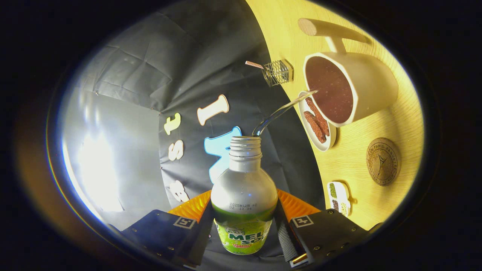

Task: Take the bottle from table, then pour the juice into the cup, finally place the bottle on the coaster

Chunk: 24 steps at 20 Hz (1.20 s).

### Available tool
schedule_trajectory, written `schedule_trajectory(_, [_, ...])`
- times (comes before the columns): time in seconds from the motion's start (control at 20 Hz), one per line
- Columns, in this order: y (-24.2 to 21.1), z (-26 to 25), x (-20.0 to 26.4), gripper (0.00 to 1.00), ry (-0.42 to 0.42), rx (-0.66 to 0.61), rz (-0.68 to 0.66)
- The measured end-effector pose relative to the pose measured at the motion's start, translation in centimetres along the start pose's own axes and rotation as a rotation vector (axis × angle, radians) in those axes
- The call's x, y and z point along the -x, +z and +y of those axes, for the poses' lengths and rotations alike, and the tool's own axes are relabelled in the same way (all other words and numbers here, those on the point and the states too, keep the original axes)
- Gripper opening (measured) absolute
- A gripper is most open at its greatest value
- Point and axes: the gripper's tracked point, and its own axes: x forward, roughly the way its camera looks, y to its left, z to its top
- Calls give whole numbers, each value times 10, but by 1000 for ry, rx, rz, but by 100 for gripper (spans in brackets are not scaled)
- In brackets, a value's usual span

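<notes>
The soda bottle is pinched between both fingers of the hand-held gripper, tipped, a clear stream arcing into the handled cup on the tabletop.

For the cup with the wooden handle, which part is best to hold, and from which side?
Probably the wooden handle, from its free round end on the far side from the coaster. It sticks out bare, while the cup is wide and being filled from the bottle the jaws hold.

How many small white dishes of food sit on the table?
2: one holding brown pieces beside the cup, one divided near the coaster. The claw grips the bottle.
</notes>
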Motion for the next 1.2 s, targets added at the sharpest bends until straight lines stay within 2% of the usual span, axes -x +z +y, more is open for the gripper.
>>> schedule_trajectory(1.2, [16,15,-8,77,24,-220,-124])
